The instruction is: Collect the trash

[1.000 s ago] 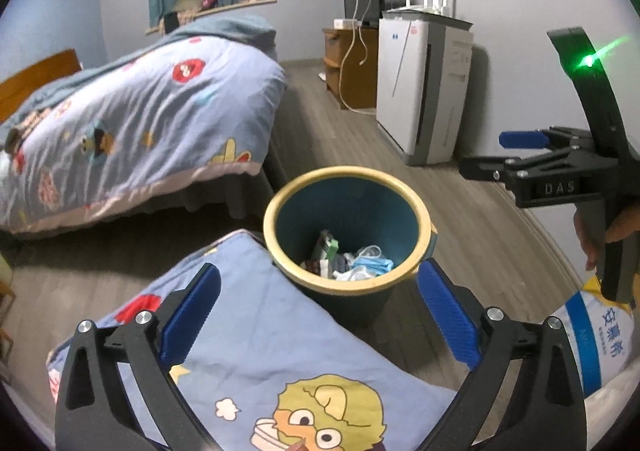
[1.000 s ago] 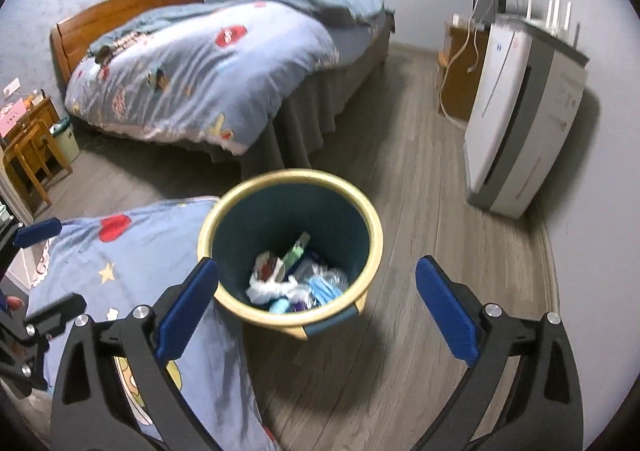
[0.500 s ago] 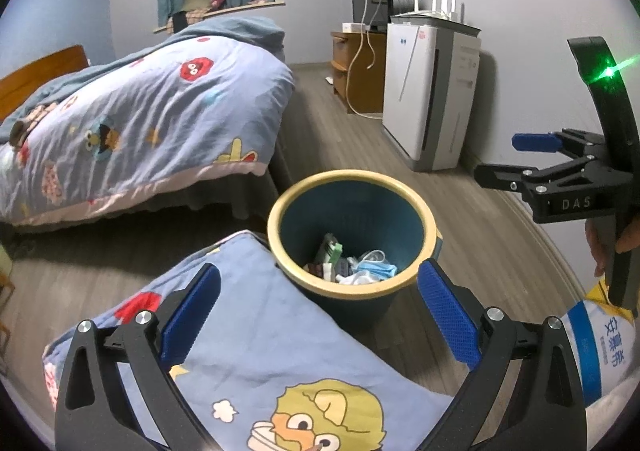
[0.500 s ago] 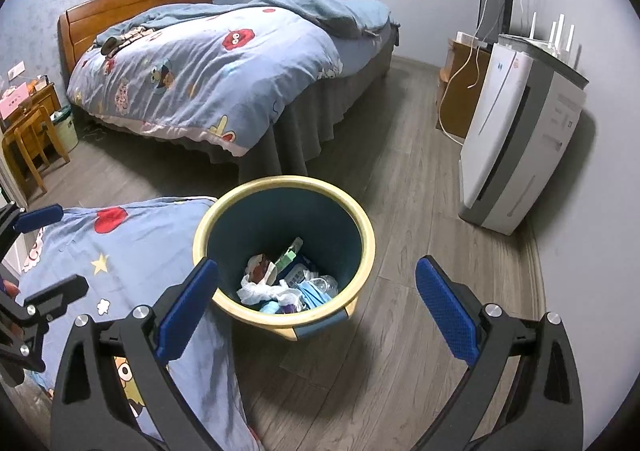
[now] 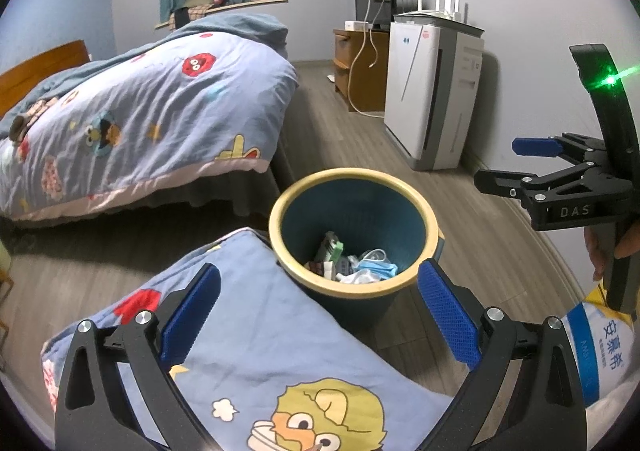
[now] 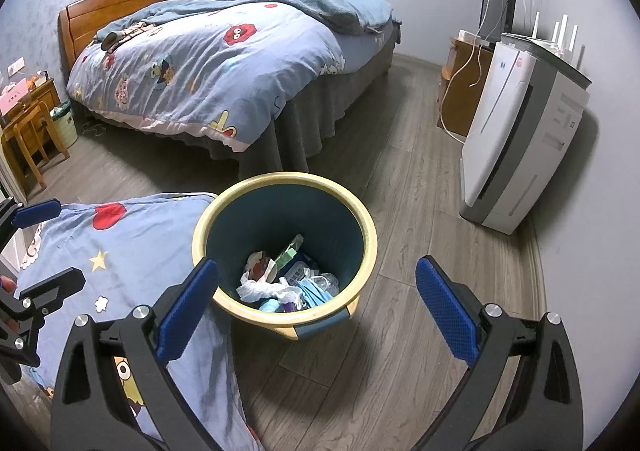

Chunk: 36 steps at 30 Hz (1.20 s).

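Reading from left to right about the waste bin (image 6: 285, 251): to its left lies a soft cartoon-print pillow (image 6: 132, 247), its cotton cover slack and touching the bin's rim; above it my left gripper (image 5: 318, 315) hangs with its jaws wide apart and nothing between the ribbed blue pads (image 5: 191, 313). The bin itself is a round, tapering tub of smooth plastic, dark teal on the walls with a pale yellow rim, standing on grey wood-grain floor (image 6: 420, 211). The trash (image 6: 286, 281) rests at its bottom: crumpled white tissue, a limp blue face mask, a small green carton and clear film. My right gripper (image 6: 316, 309) is likewise spread wide and empty, poised above the bin's near rim. To the bin's right, in the left wrist view, a white-and-blue printed package (image 5: 604, 351) shows at the edge, just below the right gripper's handle; whether it is trash I cannot tell. I judge the risks as follows: a gripper descending off-centre could strike the rim and tip the light tub; thin tissue and film may slip from hard pads or tear; the pillow's loose fabric could be pinched by mistake. Behind the bin stands the quilted bed (image 6: 224, 59).
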Motion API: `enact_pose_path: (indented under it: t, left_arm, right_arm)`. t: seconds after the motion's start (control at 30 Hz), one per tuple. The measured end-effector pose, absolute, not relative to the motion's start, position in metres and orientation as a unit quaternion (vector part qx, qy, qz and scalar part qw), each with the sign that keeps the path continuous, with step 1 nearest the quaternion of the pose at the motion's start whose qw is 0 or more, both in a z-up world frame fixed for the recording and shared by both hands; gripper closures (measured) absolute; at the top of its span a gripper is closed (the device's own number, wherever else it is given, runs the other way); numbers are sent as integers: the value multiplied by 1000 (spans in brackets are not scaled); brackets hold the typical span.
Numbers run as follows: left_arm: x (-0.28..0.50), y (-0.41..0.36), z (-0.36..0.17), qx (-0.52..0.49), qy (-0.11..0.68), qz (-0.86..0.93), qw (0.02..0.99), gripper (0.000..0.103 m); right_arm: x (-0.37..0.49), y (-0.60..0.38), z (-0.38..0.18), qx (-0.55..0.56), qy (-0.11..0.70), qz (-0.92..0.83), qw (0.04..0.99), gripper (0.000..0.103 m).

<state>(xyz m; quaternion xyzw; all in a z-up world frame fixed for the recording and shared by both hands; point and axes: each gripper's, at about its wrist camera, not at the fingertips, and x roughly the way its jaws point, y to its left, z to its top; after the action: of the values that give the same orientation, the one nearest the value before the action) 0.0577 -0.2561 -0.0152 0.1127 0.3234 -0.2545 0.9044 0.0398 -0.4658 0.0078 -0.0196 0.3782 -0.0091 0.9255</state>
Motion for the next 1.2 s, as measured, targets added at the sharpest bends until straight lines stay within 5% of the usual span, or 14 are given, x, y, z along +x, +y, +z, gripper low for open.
enact_pose_path:
  t: [1.2]
  left_arm:
    - [57, -260, -16, 113, 325, -253, 904, 5]
  right_arm:
    - [39, -468, 3, -29, 386, -14, 922, 6]
